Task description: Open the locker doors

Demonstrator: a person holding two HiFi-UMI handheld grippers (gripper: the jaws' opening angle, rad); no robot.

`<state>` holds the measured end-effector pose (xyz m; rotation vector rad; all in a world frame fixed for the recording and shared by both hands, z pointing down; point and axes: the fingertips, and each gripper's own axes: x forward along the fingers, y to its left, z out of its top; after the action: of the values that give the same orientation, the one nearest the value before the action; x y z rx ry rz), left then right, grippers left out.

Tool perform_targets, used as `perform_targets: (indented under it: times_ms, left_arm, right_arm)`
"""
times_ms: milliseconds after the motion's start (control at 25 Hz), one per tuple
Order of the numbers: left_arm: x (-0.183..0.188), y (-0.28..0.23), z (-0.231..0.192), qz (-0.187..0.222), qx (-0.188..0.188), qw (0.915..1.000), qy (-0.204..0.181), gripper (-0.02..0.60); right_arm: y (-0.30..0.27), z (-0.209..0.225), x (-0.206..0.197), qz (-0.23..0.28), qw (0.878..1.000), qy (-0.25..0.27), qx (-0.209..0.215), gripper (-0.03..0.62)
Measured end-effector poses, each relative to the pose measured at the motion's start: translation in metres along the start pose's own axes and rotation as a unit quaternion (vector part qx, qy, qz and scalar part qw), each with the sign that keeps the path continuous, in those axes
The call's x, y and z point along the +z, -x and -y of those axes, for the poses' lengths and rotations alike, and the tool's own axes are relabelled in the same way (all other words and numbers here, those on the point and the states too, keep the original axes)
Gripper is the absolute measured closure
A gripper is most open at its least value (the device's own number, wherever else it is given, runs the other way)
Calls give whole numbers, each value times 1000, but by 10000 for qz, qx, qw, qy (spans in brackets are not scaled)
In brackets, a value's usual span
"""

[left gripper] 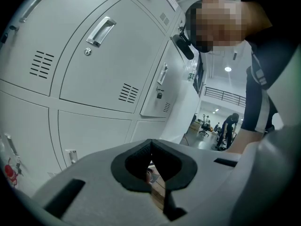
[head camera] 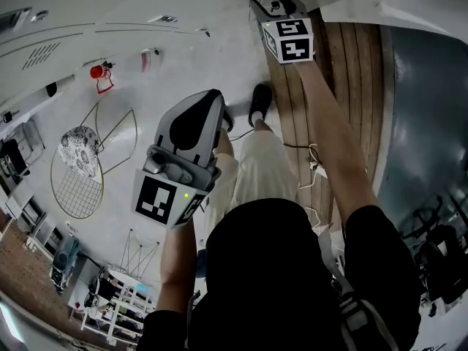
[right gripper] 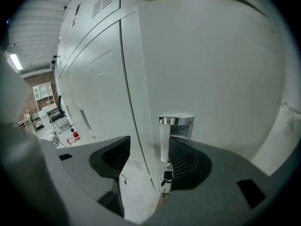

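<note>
**Two grippers at the white lockers**

Left gripper (left gripper: 150, 142) closed pad to pad, held off a bank of locker doors (left gripper: 108, 65). At least four pull handles (left gripper: 100, 31) counted there, perhaps more at the dim edge, plus one small padlock (left gripper: 159, 95). Right gripper (right gripper: 148, 147) spread wide, one chrome handle (right gripper: 175, 134) between its jaws, just beside the right-hand pad, on a locker door (right gripper: 211, 69). One black-and-white marker cube (head camera: 289, 39) on each gripper.

I hold two tools: the left hand-held gripper (head camera: 208, 104) and the right hand-held gripper (head camera: 272, 6). Each carries one marker cube, two in all: the left cube (head camera: 164, 199) and the right cube (head camera: 289, 39). Ahead I count one chrome door handle (right gripper: 175, 135), and just below that handle one small dark lock (right gripper: 167, 177).
</note>
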<state>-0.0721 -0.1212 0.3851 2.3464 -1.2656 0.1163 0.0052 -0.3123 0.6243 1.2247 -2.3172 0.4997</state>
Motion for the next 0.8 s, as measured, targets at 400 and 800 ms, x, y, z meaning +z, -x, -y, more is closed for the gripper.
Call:
perform_targets:
  times_ms: [400, 800]
  left_arm:
    - [-4, -2, 12, 27, -173, 9998, -99, 565]
    - [-5, -7, 32, -20, -375, 9991, -188, 563]
  right_arm:
    - [22, 1, -16, -33, 9996, -153, -237, 405]
    - [47, 8, -33, -75, 9980, -393, -499, 474]
